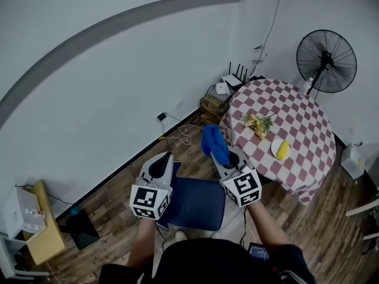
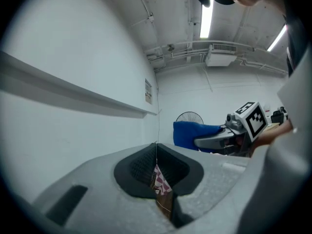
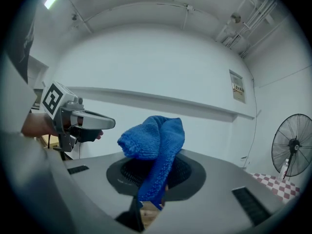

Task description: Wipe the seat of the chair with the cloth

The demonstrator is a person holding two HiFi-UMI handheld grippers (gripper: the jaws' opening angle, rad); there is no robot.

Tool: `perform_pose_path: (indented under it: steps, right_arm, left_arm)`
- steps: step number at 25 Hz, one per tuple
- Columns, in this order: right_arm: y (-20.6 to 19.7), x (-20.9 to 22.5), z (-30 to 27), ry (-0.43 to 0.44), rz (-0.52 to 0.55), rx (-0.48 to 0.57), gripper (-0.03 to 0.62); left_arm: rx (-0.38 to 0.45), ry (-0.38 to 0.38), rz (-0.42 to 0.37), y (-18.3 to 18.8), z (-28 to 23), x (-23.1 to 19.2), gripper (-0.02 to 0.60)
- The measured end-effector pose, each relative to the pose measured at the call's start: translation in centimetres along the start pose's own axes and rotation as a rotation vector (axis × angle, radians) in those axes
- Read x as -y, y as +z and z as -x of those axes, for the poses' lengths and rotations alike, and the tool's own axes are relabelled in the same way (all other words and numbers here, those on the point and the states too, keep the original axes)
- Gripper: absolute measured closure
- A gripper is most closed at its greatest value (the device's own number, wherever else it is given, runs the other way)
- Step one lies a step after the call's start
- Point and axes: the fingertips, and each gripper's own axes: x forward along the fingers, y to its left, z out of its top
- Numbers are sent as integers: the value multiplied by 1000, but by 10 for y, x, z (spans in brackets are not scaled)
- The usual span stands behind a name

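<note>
One soft cloth, clamped in the right gripper above the seat

Blue cloth [image 1: 215,145] looks knit/terry, bunched into a lump w/ a tail hanging down. It flops over the jaws, so prob. light, limp, no stiffness of its own. Not fragile, not slippery; the ribbed pads should bite it fine. Main risk, imo: a thin pinch lets a fold slide out once it drags on the seat. Best hold is a thick bunch near the middle, w/ a loose wad left past the tips to do the wiping.

Right gripper [image 1: 222,161] is clamped on it, jaws closed w/ fabric between the pads; most of the wad sits above and in front of the tips. Cloth is up in the air, touching nothing else, over or just past the far edge of the chair seat [image 1: 198,203]. That seat is dark blue and lies low between the two tools.

Left gripper [image 1: 161,165] hovers at the seat's left side, jaws together, nothing in them. Wiping not yet begun, judging by the gap btw cloth and seat.

Further out: checked table [image 1: 296,123] to the right, fan [image 1: 326,61] beyond it.
</note>
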Motion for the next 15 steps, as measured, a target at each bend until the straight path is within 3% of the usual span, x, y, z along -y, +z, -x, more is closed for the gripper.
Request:
perform_pose_path:
  steps: [15]
  right_arm:
    - [12, 9, 50, -80, -17, 49, 528]
  left_arm:
    - [56, 5, -93, 32, 31, 19, 563]
